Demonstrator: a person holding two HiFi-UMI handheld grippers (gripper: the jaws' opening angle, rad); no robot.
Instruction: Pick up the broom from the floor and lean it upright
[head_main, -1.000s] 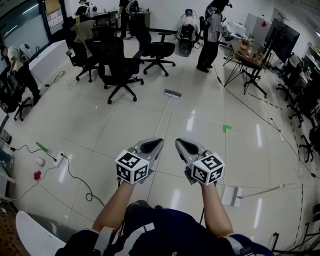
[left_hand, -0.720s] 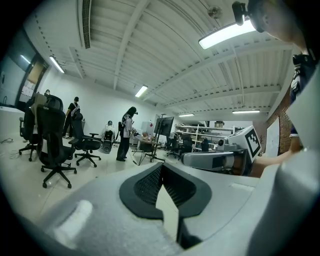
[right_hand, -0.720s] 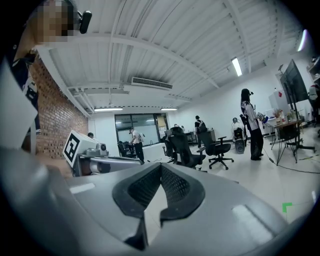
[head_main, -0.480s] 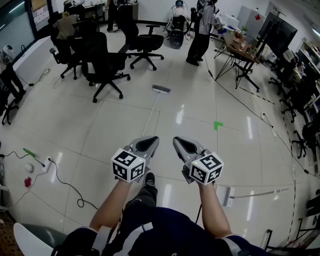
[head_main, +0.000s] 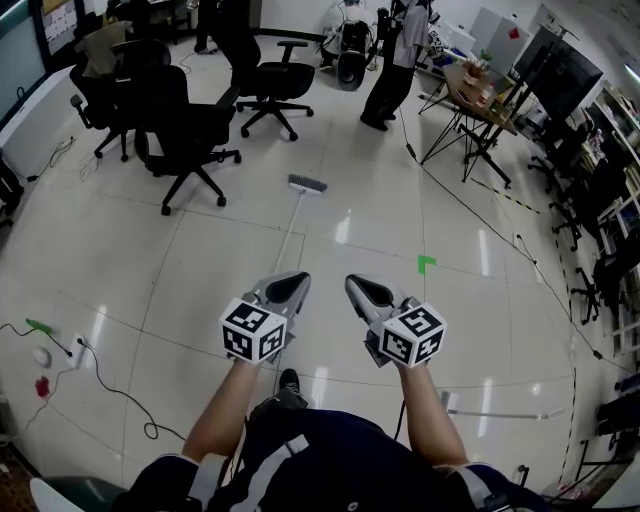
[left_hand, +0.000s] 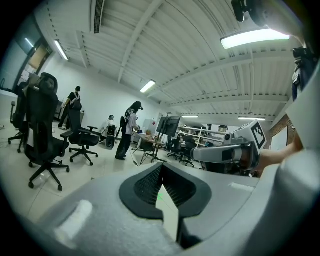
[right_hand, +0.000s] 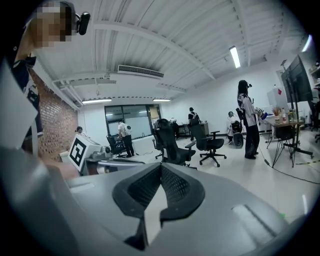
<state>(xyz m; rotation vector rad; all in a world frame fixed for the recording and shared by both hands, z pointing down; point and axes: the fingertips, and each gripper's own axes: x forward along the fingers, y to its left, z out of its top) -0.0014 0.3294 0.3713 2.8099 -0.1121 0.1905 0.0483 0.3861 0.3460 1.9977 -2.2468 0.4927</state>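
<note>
Left gripper (head_main: 298, 282) and right gripper (head_main: 354, 286) hang closed on nothing — the broom (head_main: 306, 185) looks light and stiff, best pinched mid-handle.

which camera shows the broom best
The head view: the broom lies on the floor, brush end toward the office chairs, handle running toward the left hand-held gripper. Neither gripper view shows it.

broom (head_main: 306, 185): 1 | grippers: 2, left gripper (head_main: 302, 277) and right gripper (head_main: 351, 282) | green floor mark (head_main: 426, 263): 1
</note>
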